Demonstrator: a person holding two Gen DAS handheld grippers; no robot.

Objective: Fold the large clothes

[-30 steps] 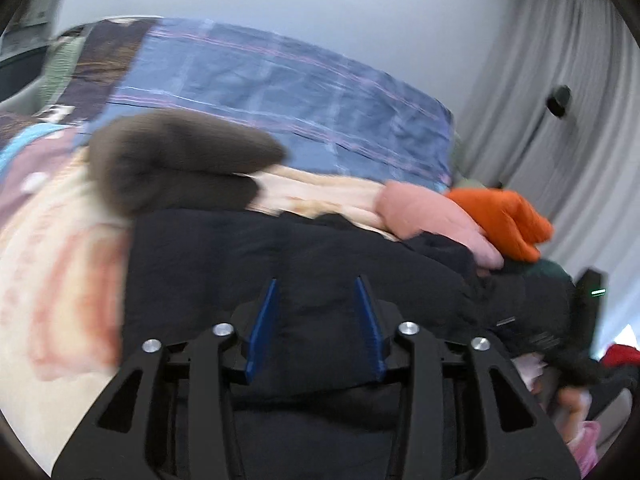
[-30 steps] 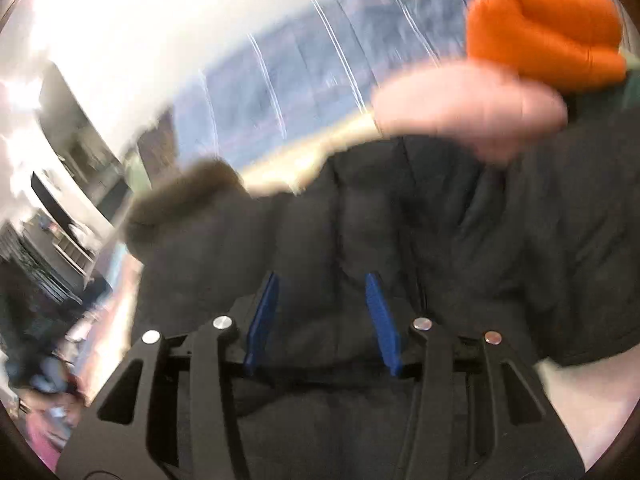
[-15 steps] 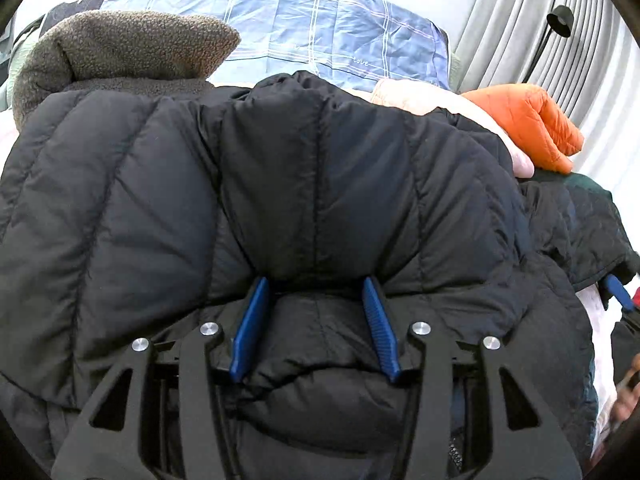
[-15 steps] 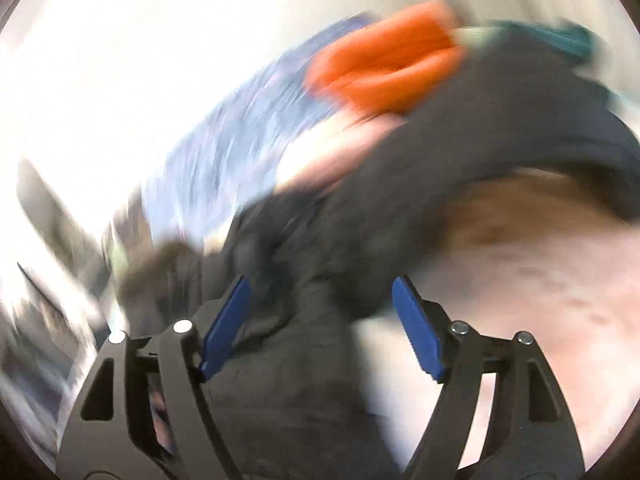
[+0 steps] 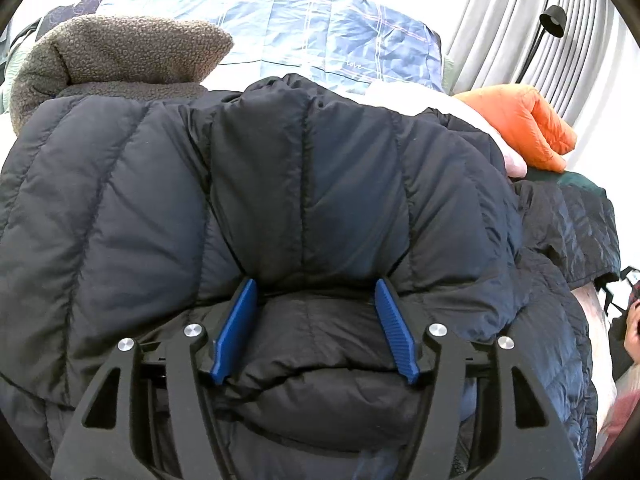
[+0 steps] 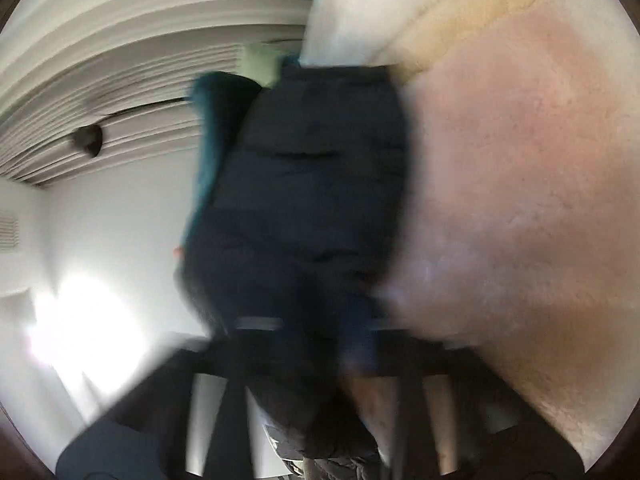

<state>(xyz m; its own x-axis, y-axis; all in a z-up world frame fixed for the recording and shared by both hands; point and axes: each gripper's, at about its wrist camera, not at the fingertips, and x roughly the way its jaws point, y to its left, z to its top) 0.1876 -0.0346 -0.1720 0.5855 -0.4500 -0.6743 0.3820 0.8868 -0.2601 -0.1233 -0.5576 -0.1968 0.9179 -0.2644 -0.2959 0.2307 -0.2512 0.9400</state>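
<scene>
A black puffer jacket (image 5: 280, 200) with a brown fleece collar (image 5: 120, 56) lies bunched on the bed and fills the left wrist view. My left gripper (image 5: 314, 312) sits low on it. A puffy fold bulges between its blue pads (image 5: 236, 320), creases run out from their tips, and the jaws are opening. The right wrist view is blurred and rolled on its side. There a dark quilted part of the jacket (image 6: 316, 184) hangs from my right gripper (image 6: 320, 332), which is shut on it.
A blue checked quilt (image 5: 320, 28) lies at the back, and an orange garment (image 5: 528, 124) and a dark teal one (image 5: 576, 216) at the right. Grey curtains (image 5: 520, 20) stand behind. A fluffy cream and pink blanket (image 6: 520, 200) covers the bed.
My left gripper dropped onto the jacket, then stayed put while its jaws widened. My right gripper swung fast sideways, rolled over, opened wide and then shut on the dark fabric.
</scene>
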